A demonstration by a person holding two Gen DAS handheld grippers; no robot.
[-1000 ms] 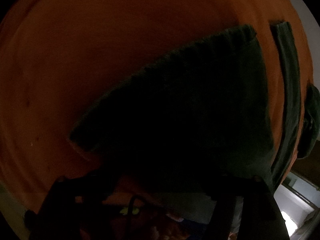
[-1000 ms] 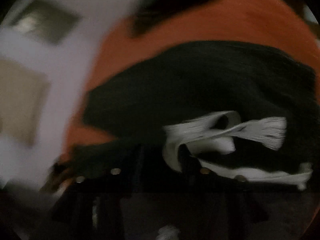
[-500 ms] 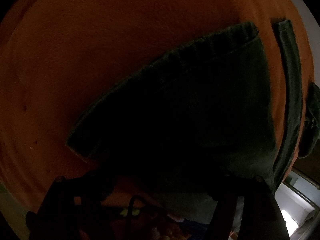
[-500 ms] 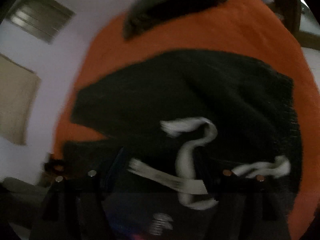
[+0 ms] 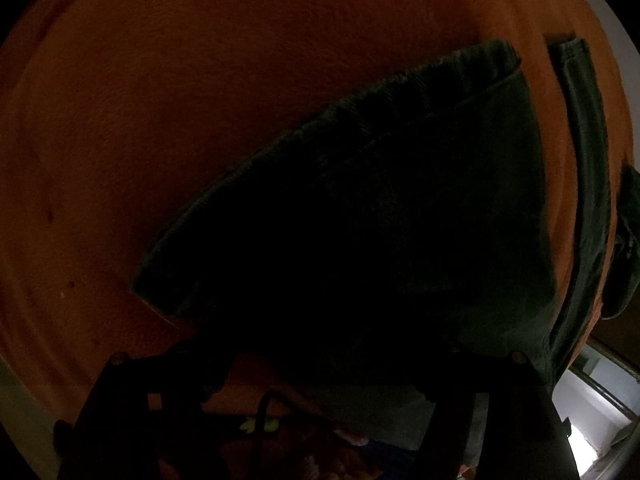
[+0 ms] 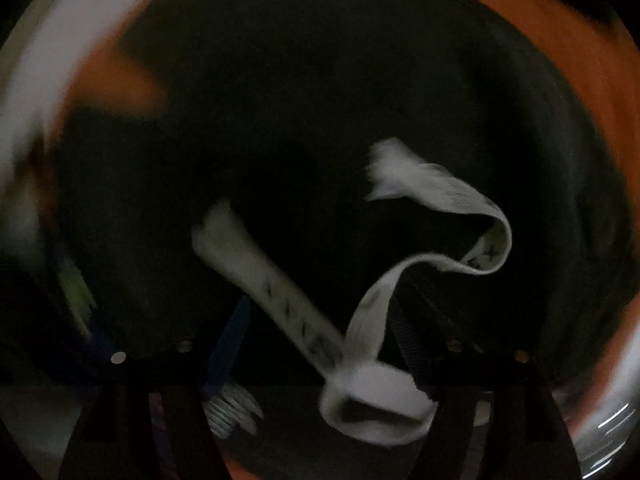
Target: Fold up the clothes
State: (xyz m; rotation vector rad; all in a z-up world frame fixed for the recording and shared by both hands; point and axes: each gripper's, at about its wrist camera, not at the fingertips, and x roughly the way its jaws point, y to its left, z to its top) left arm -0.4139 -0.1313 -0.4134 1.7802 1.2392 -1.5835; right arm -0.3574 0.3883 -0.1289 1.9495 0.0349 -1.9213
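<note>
Both fingers (image 5: pixel 316 364) (image 6: pixel 320 354) spread, seemingly empty, over dark garment (image 5: pixel 380 208); only the right view shows its white drawstring (image 6: pixel 400 300).

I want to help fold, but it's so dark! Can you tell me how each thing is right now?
Dark garment: lying spread on the orange cover, hem flat, not yet fully folded.
White drawstring: untied, looped loosely across the dark cloth.
Orange cover: spread out under the clothes.
Left gripper: jaws apart, over the garment's near edge.
Right gripper: jaws apart, drawstring loop between them; the blur hides whether anything is pinched.
</note>
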